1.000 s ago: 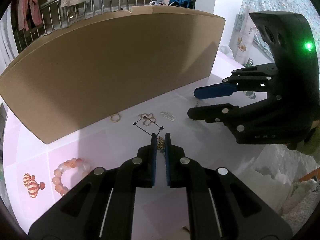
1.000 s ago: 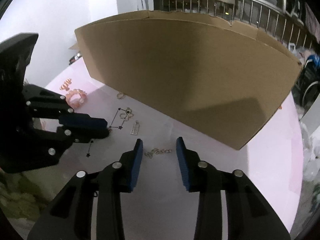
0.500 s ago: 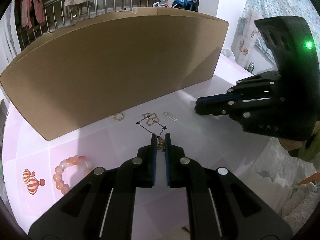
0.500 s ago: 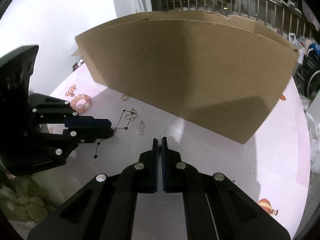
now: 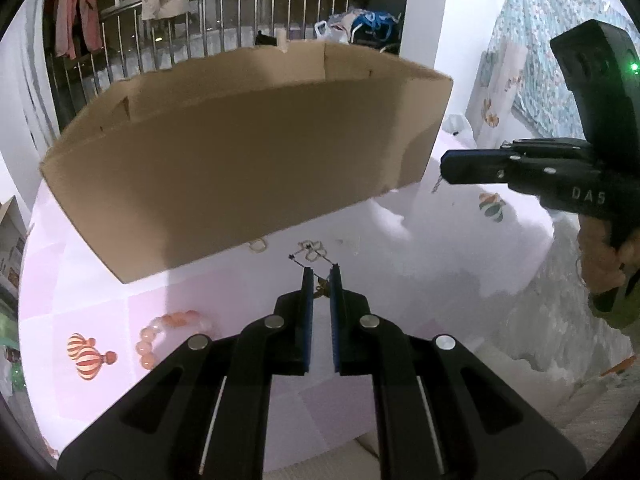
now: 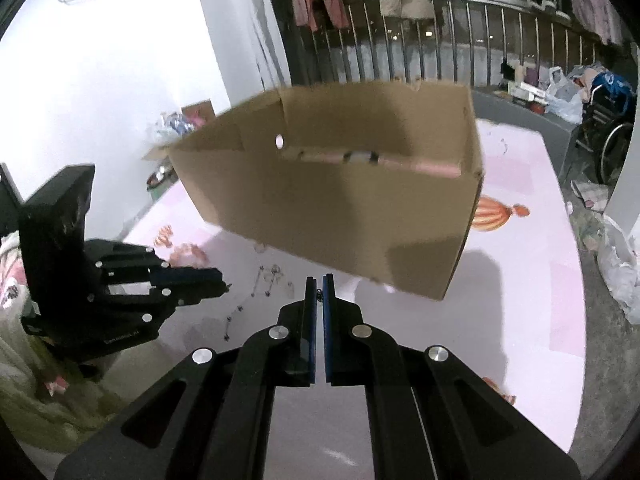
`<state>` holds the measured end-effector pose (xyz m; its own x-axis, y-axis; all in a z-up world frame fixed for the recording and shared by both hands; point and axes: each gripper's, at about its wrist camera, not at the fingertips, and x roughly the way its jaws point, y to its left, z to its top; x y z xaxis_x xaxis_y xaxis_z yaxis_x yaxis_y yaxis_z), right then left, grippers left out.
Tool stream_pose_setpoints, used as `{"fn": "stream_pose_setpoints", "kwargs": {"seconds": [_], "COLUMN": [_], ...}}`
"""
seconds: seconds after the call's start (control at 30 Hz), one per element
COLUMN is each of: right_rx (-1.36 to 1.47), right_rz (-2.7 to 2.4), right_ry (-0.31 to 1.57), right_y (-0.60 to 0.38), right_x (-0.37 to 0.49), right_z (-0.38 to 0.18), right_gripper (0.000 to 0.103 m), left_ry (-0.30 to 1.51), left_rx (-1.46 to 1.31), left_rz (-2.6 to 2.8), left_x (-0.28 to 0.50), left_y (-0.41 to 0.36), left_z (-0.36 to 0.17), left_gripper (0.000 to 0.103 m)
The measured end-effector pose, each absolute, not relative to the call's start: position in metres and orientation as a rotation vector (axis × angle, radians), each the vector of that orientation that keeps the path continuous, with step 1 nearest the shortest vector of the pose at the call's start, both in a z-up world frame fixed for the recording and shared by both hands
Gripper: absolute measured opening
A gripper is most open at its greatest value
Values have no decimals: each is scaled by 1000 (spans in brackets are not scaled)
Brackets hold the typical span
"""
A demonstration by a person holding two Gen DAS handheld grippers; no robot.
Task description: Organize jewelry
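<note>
Pinching small chains, both grippers' jaws nearly closed: left gripper (image 5: 320, 280) low, right gripper (image 6: 319, 286) near cardboard box (image 6: 340, 200) edge (bare mat beside).

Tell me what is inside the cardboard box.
From the right wrist view, the open-topped cardboard box shows only bare inner walls and a flap with cutouts. Its floor is hidden behind the near wall, so contents cannot be told.

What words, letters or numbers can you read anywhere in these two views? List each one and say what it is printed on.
"DAS": pale letters on the black body of the right gripper, seen from the left wrist view.
Small pale lettering on the black body of the left gripper, in the right wrist view: too small and blurred to read.
The cardboard box shows no print.
</note>
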<state>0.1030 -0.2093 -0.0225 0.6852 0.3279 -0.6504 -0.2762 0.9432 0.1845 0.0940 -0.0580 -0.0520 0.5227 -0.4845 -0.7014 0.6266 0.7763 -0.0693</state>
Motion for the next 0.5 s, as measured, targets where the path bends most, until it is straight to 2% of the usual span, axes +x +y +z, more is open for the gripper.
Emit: {"fn": "stream_pose_setpoints", "kwargs": {"seconds": [0.27, 0.5], "right_rx": [80, 67], "right_rz": [364, 365], "right_ry": [595, 518], "right_y": [-208, -206], "right_x": [111, 147], "right_z": [32, 58], "right_gripper": [3, 3], "left_ry": [631, 532], "left_rx": [133, 134], "left_rz": [-685, -685], "left_x": [98, 139], "left_y": [-37, -50], "left_z": [14, 59], "left_gripper": [7, 7]}}
